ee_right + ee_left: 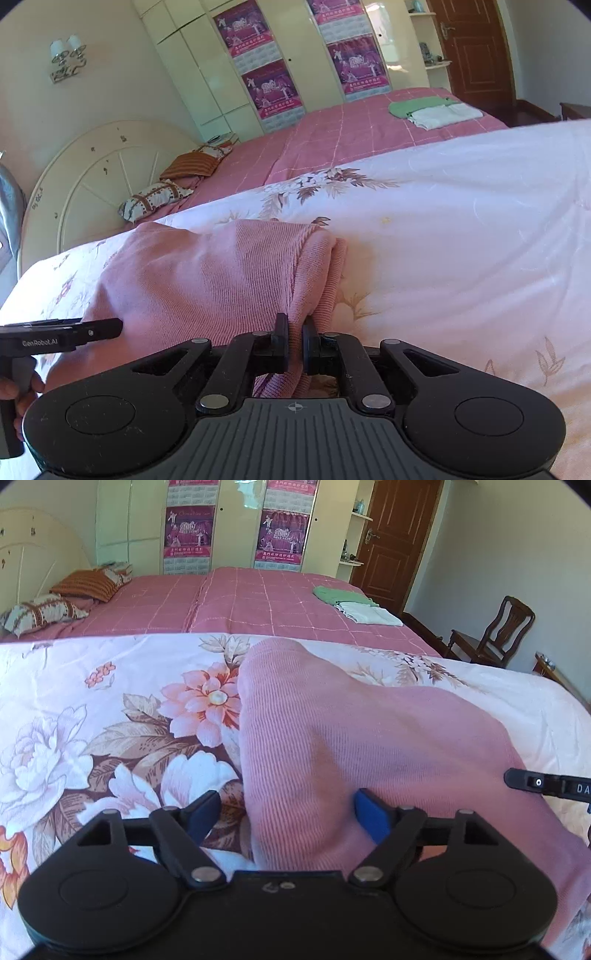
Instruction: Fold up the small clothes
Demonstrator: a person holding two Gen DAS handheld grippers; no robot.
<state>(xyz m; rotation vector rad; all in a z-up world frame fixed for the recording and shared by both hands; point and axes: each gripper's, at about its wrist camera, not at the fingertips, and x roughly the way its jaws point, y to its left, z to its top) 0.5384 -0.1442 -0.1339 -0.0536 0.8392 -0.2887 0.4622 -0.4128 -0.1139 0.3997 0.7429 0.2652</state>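
Observation:
A pink ribbed knit garment [351,738] lies bunched on a floral quilt [110,709]. My left gripper [288,812] stands open over the garment's near edge, its blue pads wide apart with the pink cloth lying between them, untouched by the pads. In the right wrist view the same pink garment [207,280] is folded over, and my right gripper [295,347] is shut on a fold at its right edge. The right gripper's tip [532,782] shows at the far right of the left wrist view; the left gripper's finger [74,330] shows at the left of the right wrist view.
A pink checked bedspread [258,602] lies beyond the quilt, with folded green and white clothes [354,603] on it and pillows [74,594] by the headboard. A wooden chair [495,635] and a door [399,535] are at the right. Wardrobes line the back wall.

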